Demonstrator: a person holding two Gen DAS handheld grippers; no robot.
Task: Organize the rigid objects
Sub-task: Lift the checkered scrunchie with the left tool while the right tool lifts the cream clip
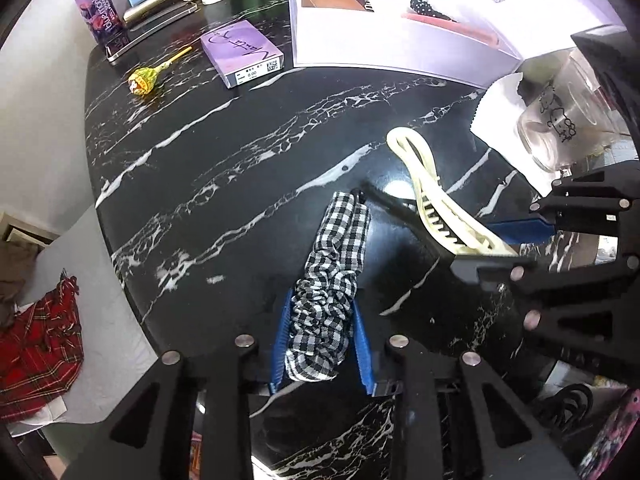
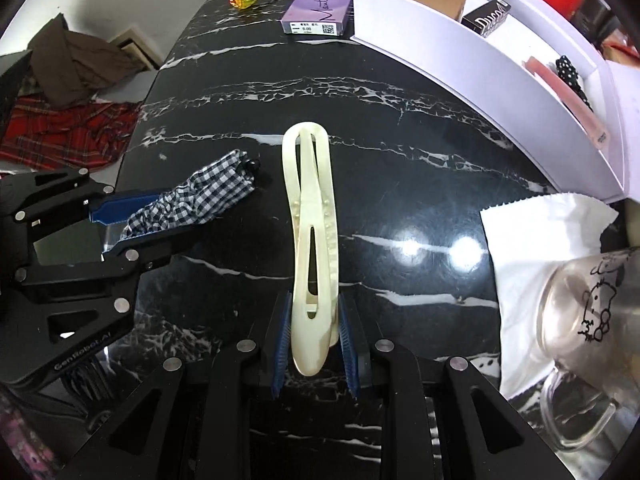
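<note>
My left gripper (image 1: 322, 344) is shut on a black-and-white checked fabric hair clip (image 1: 330, 284), held over the black marble table (image 1: 200, 184); both also show in the right wrist view, gripper (image 2: 120, 228), clip (image 2: 200, 196). My right gripper (image 2: 314, 344) is shut on a long cream plastic hair clip (image 2: 310, 216), which also shows in the left wrist view (image 1: 432, 192). A white open box (image 2: 440, 48) at the back right holds a brown box, a black box, a dotted clip and a pink item.
A purple box (image 1: 242, 52), a lollipop (image 1: 146, 78), a purple can (image 1: 100, 8) and phones lie at the table's far side. A glass mug (image 2: 592, 312) lies on a white tissue (image 2: 532, 240) at the right. Clothes (image 2: 68, 120) lie off the left edge.
</note>
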